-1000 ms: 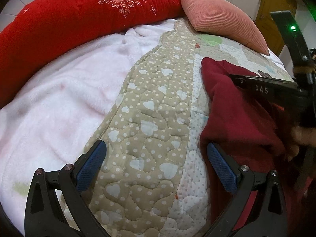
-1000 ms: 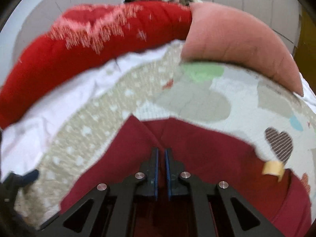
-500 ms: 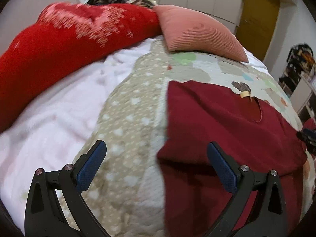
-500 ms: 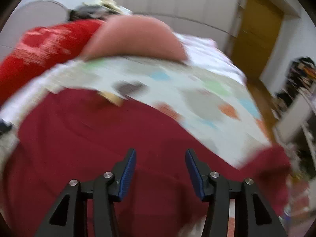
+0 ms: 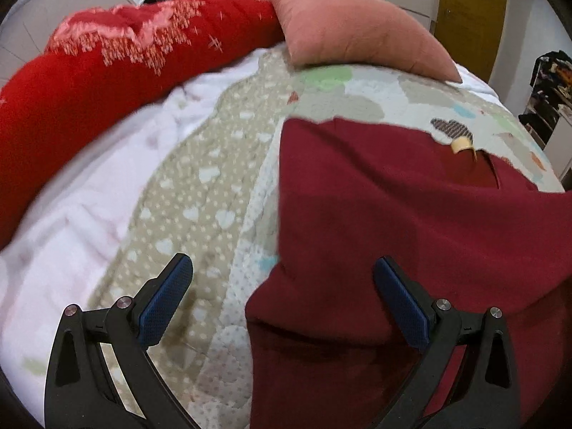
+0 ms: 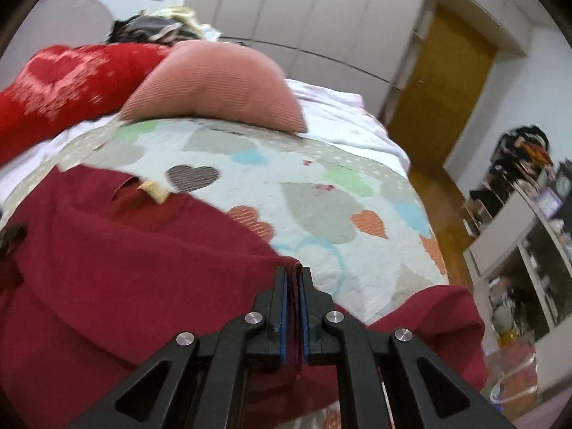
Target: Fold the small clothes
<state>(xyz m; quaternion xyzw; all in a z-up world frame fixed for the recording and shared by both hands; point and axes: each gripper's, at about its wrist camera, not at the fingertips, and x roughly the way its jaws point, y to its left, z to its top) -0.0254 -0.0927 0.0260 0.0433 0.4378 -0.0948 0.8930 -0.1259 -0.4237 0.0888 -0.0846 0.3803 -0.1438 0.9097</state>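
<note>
A dark red shirt (image 5: 393,214) lies spread on the heart-patterned quilt (image 5: 200,186), its left part folded over, with a small tan neck tag (image 5: 461,144). My left gripper (image 5: 282,286) is open and empty, hovering over the shirt's left edge, one finger over the quilt and one over the cloth. In the right wrist view the same shirt (image 6: 125,268) fills the lower left. My right gripper (image 6: 293,286) is shut on the shirt's right edge, a fold of red cloth pinched between its blue pads.
A red blanket roll (image 5: 89,71) and a pink cushion (image 5: 357,35) lie at the head of the bed. A white fleece blanket (image 5: 71,196) covers the left side. A yellow door (image 6: 439,100) and cluttered shelves (image 6: 518,232) stand right of the bed.
My right gripper opened, moved to the shirt's right edge, and has now closed on it. My left gripper stayed open and shifted a little over the shirt's left edge.
</note>
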